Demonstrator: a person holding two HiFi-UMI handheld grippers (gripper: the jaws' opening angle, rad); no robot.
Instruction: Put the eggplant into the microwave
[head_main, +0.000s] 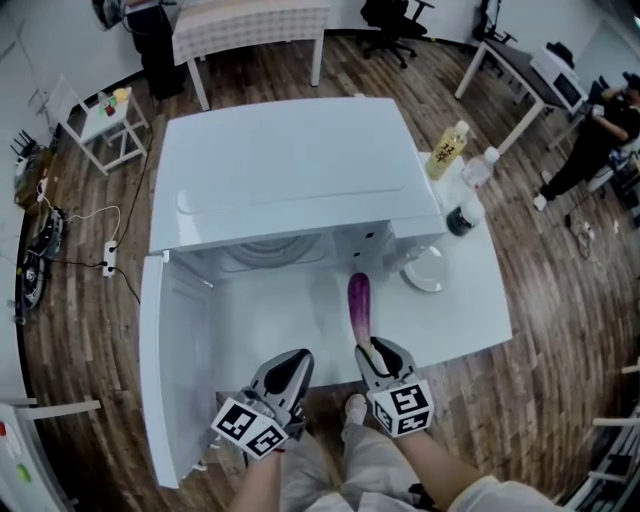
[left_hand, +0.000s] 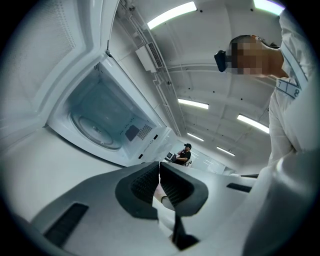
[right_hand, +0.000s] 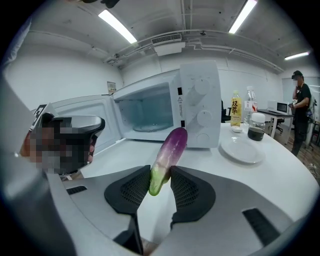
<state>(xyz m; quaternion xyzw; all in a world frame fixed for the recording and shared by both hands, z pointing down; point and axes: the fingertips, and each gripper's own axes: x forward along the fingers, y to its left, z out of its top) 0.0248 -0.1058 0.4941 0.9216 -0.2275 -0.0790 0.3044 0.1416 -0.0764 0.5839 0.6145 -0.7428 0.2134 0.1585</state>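
- The eggplant is gripped at its green stem end by the right gripper, whose jaws are closed onto it. The purple body points ahead toward the microwave.
- The eggplant is seen held up off the tabletop, in front of the microwave's opening and not yet inside it.
- The microwave's door is swung wide open to the left. In the left gripper view, the cavity is seen bare apart from its glass turntable.
- The left gripper is pressed closed with nothing between its jaws, and is held just beside the right gripper at the near edge of the tabletop.
- The door opening and the pick-up can be judged done.
- What is judged left: the eggplant is to be carried through the opening, laid on the turntable and released.
- A plate and some bottles are set to the right of the microwave, off the likely path.
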